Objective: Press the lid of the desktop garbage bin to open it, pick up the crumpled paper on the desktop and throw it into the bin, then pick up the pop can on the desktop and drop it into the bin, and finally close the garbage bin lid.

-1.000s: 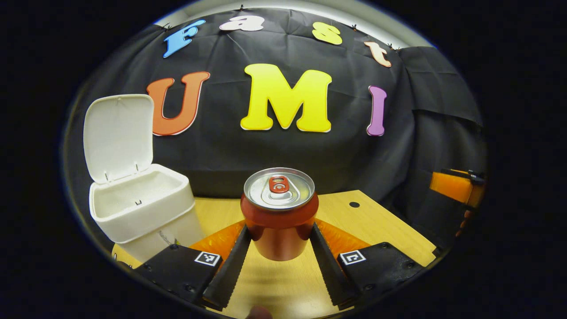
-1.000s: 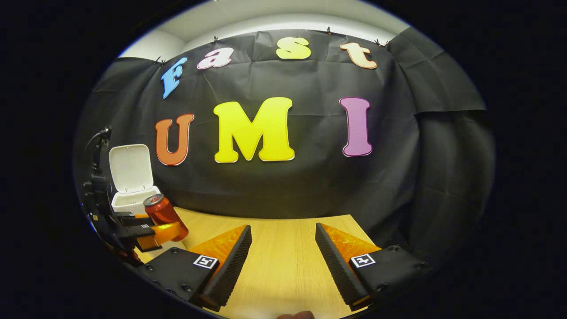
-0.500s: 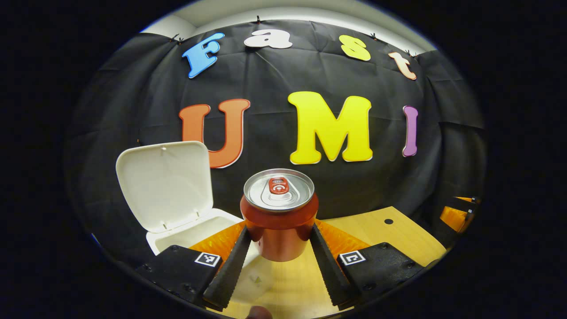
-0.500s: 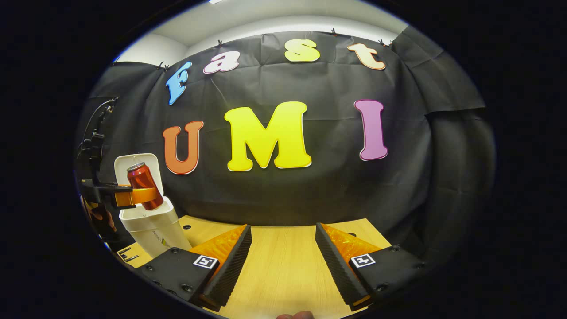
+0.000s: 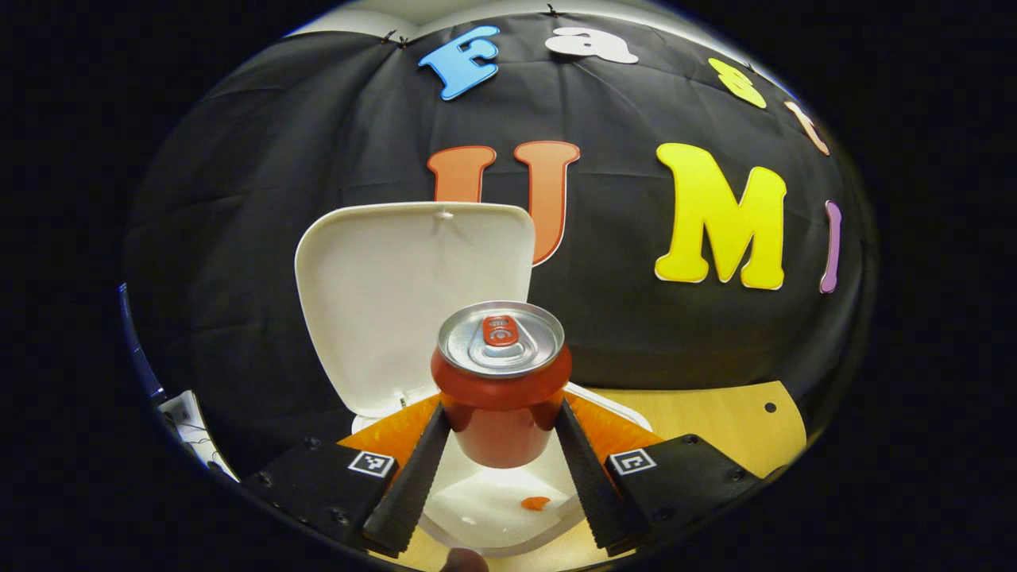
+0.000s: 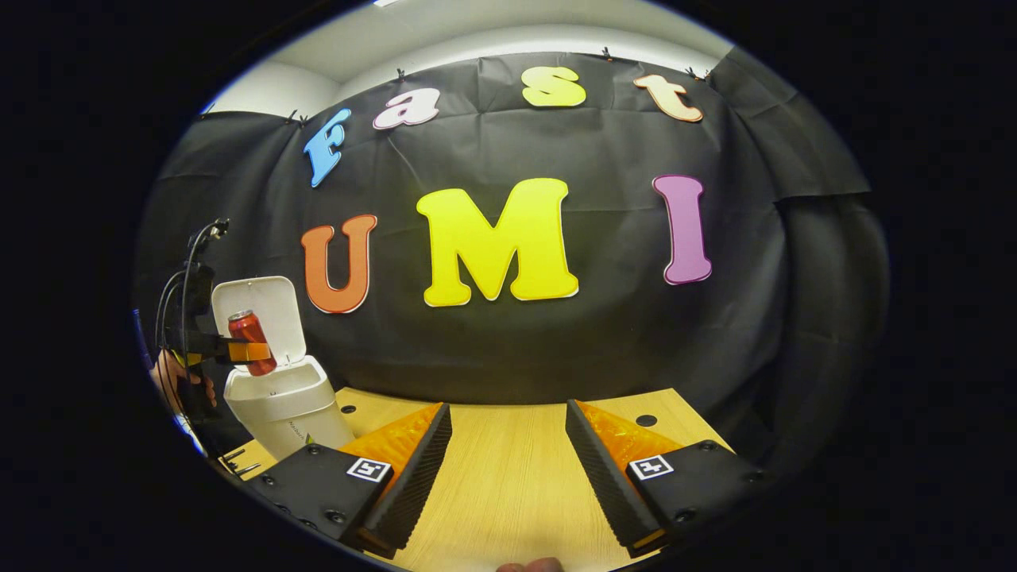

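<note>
Holding over bin: left gripper view first, then right gripper view.
Left gripper: both fingers clamp the pop can at its lower body, one on each side.
Can position: hangs above the open mouth of the garbage bin, clear of the rim; placed there, I judge, so a release drops it straight in.
Can axis: long axis upright, pull-tab end up, base down toward the opening.
Lid: standing open behind the can, out of the drop path.
Bin inside: pale, one small orange spot; crumpled paper can't be made out.
Right gripper: fingers apart, nothing between them, parked low over the desktop, well to the right of the bin.
Far left, same view: left gripper holds the can just above the bin, lid up behind it; can near upright, top tipped slightly left.
Left to do: release, then close lid.
</note>
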A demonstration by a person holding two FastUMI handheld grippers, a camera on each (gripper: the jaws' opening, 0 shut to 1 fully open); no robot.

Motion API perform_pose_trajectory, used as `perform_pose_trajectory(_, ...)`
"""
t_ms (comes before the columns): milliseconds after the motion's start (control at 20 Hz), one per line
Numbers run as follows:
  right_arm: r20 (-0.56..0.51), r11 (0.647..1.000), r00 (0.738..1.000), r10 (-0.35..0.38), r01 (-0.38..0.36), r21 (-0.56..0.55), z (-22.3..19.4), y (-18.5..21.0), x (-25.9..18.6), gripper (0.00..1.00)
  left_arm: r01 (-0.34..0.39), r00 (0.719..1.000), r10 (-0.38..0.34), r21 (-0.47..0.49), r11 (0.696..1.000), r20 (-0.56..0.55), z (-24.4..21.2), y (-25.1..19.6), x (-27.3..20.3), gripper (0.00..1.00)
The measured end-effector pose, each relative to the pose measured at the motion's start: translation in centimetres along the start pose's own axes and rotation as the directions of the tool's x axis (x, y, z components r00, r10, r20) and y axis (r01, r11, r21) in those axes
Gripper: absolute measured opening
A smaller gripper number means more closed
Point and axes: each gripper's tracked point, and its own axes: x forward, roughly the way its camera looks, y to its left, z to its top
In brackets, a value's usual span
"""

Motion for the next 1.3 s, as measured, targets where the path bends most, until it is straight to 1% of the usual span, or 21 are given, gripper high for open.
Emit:
perform_pose_trajectory(150, -0.009, 1.0, 1.0, -0.011, 0.011, 0.009, -0.3, -0.1, -0.3, 0.93, -0.01, 1.0, 0.01, -0.027, 1.0, -0.029, -1.1, 0.3, 0.7, 0.84)
perform_pose_trajectory(250, -0.012, 1.0, 1.0, -0.017, 0.017, 0.002, -0.5, -0.3, -0.5, 0.93, -0.025, 0.999, 0.024, -0.015, 1.0, -0.04, -1.4, 0.7, 0.9, 0.86)
perform_pose_trajectory(600, -0.023, 1.0, 0.999, -0.025, 0.025, 0.016, -1.2, -0.6, -0.7, 0.93, -0.021, 0.999, 0.021, -0.011, 1.0, -0.03, -1.5, 0.7, 0.6, 0.87)
perform_pose_trajectory(850, -0.025, 1.0, 1.0, 0.003, -0.003, 0.001, -1.4, 0.1, -0.7, 0.93, -0.025, 1.0, 0.025, -0.026, 0.999, -0.007, -0.9, 0.1, -1.0, 0.87)
perform_pose_trajectory(1050, -0.031, 0.999, 0.999, 0.034, -0.034, -0.008, -1.7, 1.0, -0.5, 0.93, -0.027, 1.0, 0.027, -0.044, 0.999, 0.015, -0.2, -0.8, -2.6, 0.89)
perform_pose_trajectory(1200, -0.032, 0.999, 0.998, 0.049, -0.05, -0.004, -1.6, 1.4, -0.2, 0.93, -0.04, 0.998, 0.041, -0.023, 0.999, 0.05, 1.0, -0.9, -3.5, 0.91)
perform_pose_trajectory(1300, -0.035, 0.998, 0.998, 0.061, -0.061, -0.003, -1.8, 1.5, 0.2, 0.93, -0.056, 0.994, 0.056, 0.004, 0.998, 0.096, 3.0, -1.1, -4.4, 0.91)
